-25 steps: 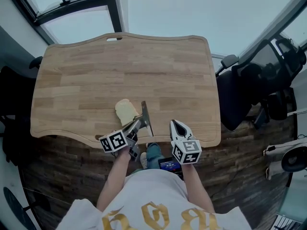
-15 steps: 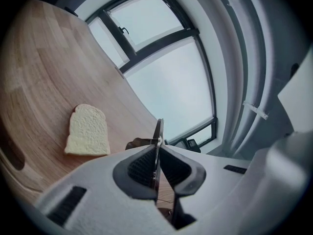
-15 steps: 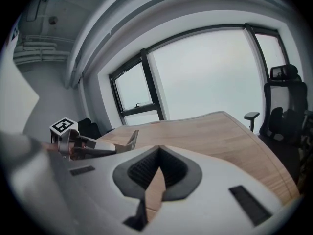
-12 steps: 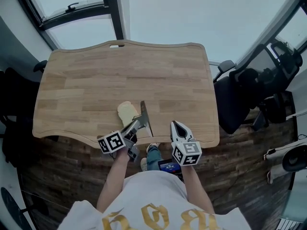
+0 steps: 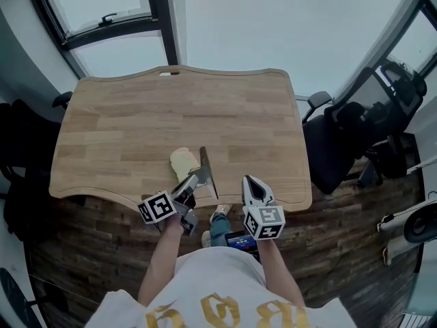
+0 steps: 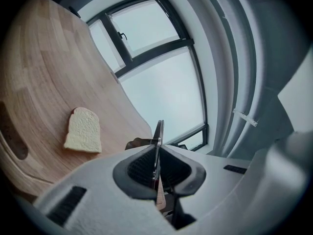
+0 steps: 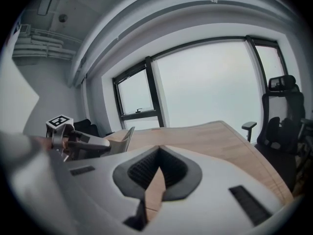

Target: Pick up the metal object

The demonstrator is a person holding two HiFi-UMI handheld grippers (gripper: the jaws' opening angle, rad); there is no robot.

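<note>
The left gripper (image 5: 192,183) has its jaws clamped on the metal object (image 5: 205,169), seemingly just clear of the worktop (image 5: 130,115) — pickup looks nearly done; the right gripper (image 5: 251,182) idles, jaws pressed together, empty

Large gold ornamental letters (image 5: 272,315) on white shirt (image 5: 212,268), bottom of head view: cut by frame edge, one B-like shape mid-row, no whole word readable. Black-and-white square code patterns, no letters or digits, on left white marker cube (image 5: 158,207) of left gripper (image 5: 194,182) and right white marker cube (image 5: 265,222) of right gripper (image 5: 246,179). Coloured glow on small dark phone screen (image 5: 240,238): print too small to read.
</note>
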